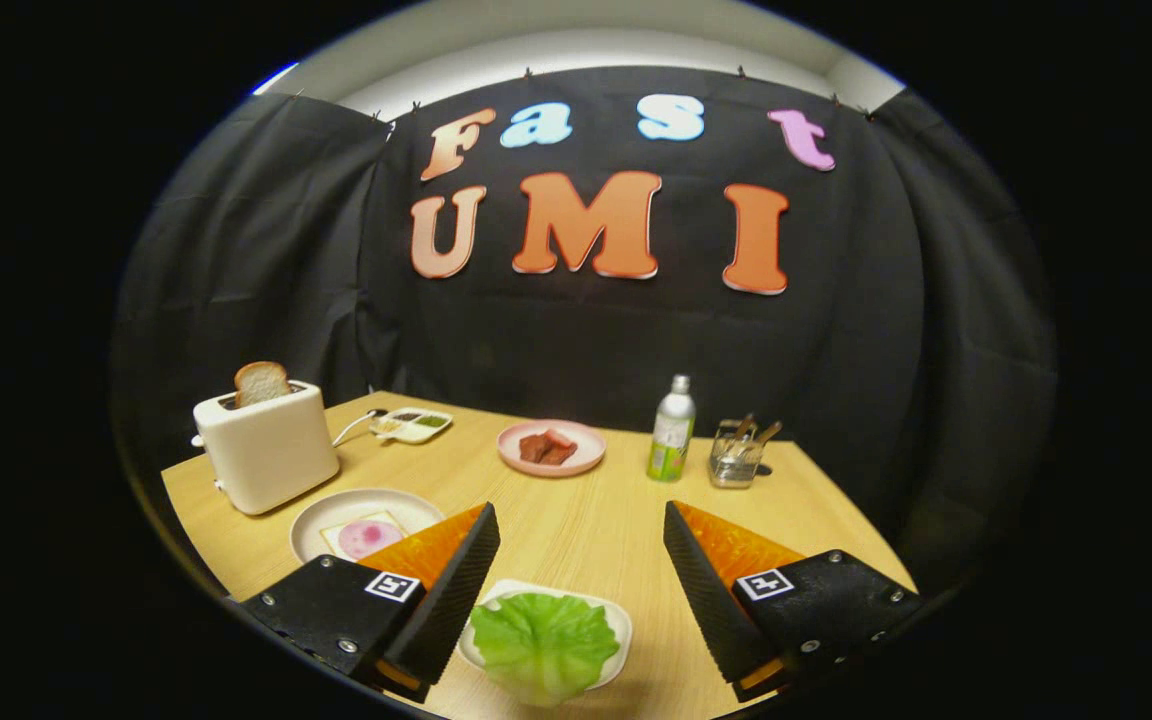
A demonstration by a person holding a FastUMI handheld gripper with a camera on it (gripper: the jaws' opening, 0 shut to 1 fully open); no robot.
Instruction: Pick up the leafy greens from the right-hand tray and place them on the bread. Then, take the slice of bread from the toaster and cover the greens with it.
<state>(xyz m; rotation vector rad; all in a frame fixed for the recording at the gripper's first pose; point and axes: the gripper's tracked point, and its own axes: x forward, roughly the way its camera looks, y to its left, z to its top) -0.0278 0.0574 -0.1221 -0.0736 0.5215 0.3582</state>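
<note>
A green lettuce leaf (543, 643) lies on a small white tray (618, 620) on the wooden table, low between my two fingers and nearer the left one. My gripper (581, 525) is open, its black ridged pads wide apart, hovering above the leaf without touching it. Beyond the left finger a white plate (321, 525) holds a slice of bread (348, 524) with a pink round of meat (368, 538) on top. Farther left stands a cream toaster (266, 447) with a slice of bread (261, 383) sticking up out of its slot.
At the back of the table are a small sauce dish (414, 424) with a spoon, a pink plate (576, 458) with reddish meat pieces, a green-labelled bottle (671, 430) and a glass holder (736, 460) with utensils. Black cloth closes off the booth behind the table.
</note>
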